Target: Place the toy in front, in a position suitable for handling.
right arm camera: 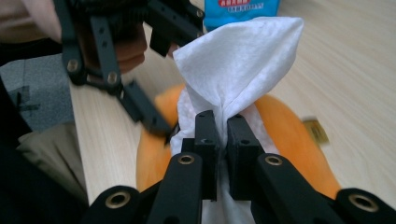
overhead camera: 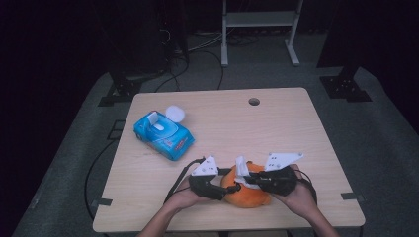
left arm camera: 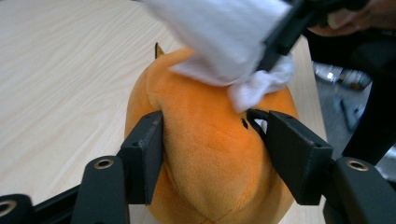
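An orange plush toy (overhead camera: 247, 195) sits near the table's front edge, between my two grippers. In the left gripper view my left gripper (left arm camera: 208, 116) straddles the plush toy (left arm camera: 210, 154), and both pads (left arm camera: 144, 149) press into its sides. My right gripper (right arm camera: 222, 116) is shut on a bunched white wipe (right arm camera: 238, 60), which rests on top of the plush toy (right arm camera: 289, 135). In the high view the left gripper (overhead camera: 232, 187) comes in from the left and the right gripper (overhead camera: 245, 178) from the right, with the wipe (overhead camera: 241, 165) sticking up between them.
A blue pack of wet wipes (overhead camera: 163, 134) lies at the table's left with its white lid (overhead camera: 175, 113) flipped open. The wooden table (overhead camera: 276, 128) has a round cable hole (overhead camera: 254, 101) near its far edge. Dark stands and cables lie on the floor beyond.
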`<state>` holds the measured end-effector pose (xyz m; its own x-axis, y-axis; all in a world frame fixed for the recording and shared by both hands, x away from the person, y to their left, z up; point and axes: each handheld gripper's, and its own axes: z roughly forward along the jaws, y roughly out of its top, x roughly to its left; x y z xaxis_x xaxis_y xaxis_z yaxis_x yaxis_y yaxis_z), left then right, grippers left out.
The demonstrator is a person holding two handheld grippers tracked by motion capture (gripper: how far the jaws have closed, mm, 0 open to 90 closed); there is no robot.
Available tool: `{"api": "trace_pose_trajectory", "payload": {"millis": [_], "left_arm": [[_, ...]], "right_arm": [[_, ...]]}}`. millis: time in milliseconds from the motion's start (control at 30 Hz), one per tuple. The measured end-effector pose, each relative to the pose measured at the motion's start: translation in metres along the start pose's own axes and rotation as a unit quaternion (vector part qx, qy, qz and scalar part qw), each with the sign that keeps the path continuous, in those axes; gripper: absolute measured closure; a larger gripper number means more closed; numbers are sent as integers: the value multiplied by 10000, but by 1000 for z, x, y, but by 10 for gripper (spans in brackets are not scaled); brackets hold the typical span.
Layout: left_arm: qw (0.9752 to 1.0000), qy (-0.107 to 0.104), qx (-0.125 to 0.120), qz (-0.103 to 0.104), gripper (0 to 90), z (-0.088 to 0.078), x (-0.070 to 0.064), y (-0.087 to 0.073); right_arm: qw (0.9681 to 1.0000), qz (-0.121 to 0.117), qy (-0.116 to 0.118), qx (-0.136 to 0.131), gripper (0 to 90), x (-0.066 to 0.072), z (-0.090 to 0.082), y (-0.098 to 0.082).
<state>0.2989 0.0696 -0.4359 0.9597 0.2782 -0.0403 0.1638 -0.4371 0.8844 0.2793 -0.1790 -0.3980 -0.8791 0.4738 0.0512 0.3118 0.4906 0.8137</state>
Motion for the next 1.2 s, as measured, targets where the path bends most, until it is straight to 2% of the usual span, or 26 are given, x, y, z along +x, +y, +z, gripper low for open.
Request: {"api": "trace_pose_trajectory", "payload": {"millis": [67,200,267,300,333,367,433,467,500,567,600,633,733,833,933,1000,1033,1067,1100,1133,1200], "left_arm": [[10000,29,19,54,392,-1,0,0],[10000,-35,-29,-59,395,-2,3,-3],[9997,-24,-82,-210,337,-3,5,-1],[9993,0,-140,-354,238,-3,6,0],[9989,39,-133,-437,238,-2,6,1],[9988,62,-100,-484,200,-1,6,2],[9980,-52,-71,-621,187,1,6,0],[9982,-84,-47,-589,192,2,6,-1],[9988,-95,-39,-473,287,2,5,-2],[9995,-79,-33,-295,320,0,3,-1],[9998,-83,-40,-195,372,1,2,-1],[9999,-102,-43,-104,384,1,0,-1],[9999,-117,-24,114,397,1,-4,1],[9998,-121,-27,139,405,0,-3,0],[9999,-125,-33,72,404,-1,0,-2],[9999,-148,-57,25,384,-1,0,-3],[9999,-162,-57,-7,384,-1,1,-2],[9998,-164,-63,-106,349,-1,1,-1],[9997,-160,-60,-199,239,-1,2,1],[9993,-159,-74,-323,239,-1,3,2],[9978,-235,-133,-600,177,-2,5,3]], "right_arm": [[9999,-90,-69,25,837,1,3,3],[9997,-42,-218,73,838,-9,-2,-2],[9997,144,-142,122,838,-15,-4,-8],[9996,207,-128,173,838,-15,-5,-13],[9996,207,-128,173,838,-15,-5,-13],[9996,199,-101,194,838,-15,-6,-14],[9996,148,-10,229,838,-11,-6,-13],[9996,79,30,263,837,-9,-5,-12],[9996,-45,2,288,837,-6,-4,-10],[9996,-33,-25,263,837,-5,-5,-9],[10000,3,-16,91,837,-5,-7,-6],[10000,22,-27,-12,837,-5,-7,-4],[9999,-8,-70,-98,837,-4,-5,0],[9999,-26,-95,-71,837,-7,-4,1],[9996,91,-282,7,838,-18,-8,-6],[9993,346,-147,23,838,-27,-12,-16],[9993,346,-147,23,838,-27,-12,-16],[9993,360,-123,58,838,-26,-13,-18],[9995,271,-120,102,837,-22,-12,-17],[9995,271,-120,102,837,-22,-12,-17],[9997,164,-66,141,837,-17,-11,-15]]}}
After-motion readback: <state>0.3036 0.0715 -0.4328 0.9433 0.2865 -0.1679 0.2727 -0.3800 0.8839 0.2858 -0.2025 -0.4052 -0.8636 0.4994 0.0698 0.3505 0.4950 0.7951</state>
